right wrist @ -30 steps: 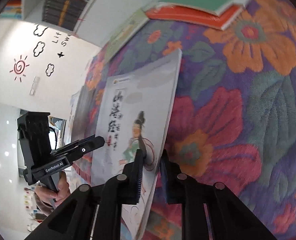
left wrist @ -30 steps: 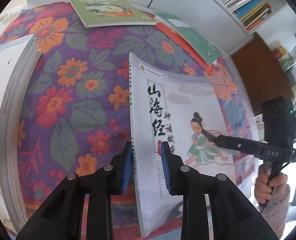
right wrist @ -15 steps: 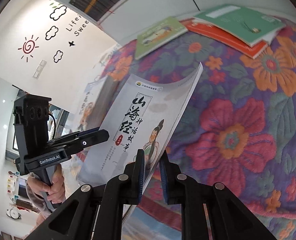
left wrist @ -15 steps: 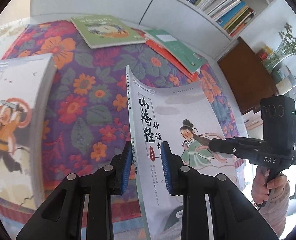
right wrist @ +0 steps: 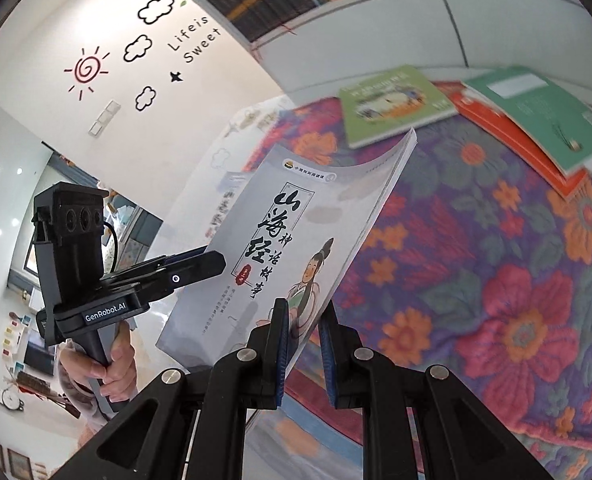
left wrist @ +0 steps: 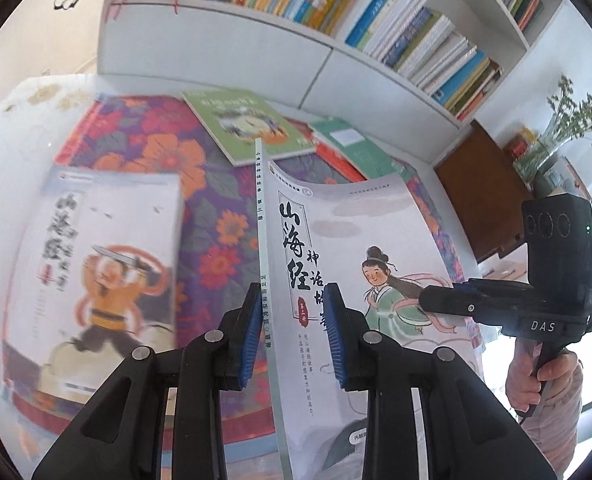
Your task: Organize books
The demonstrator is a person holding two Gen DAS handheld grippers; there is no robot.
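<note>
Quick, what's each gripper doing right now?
Left gripper: closed on the spine edge of the grey picture book.
Right gripper: closed on the same book's open edge.

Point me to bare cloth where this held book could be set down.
Open floral cloth right of the held book, below the green book and the green-on-orange pile. A narrower strip runs between the held book and the thick stack. The far edge is crowded.

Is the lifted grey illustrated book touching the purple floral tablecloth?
Apart. The left wrist view shows the grey illustrated book raised clear of the purple floral tablecloth, gripped by both the left gripper and right gripper.
</note>
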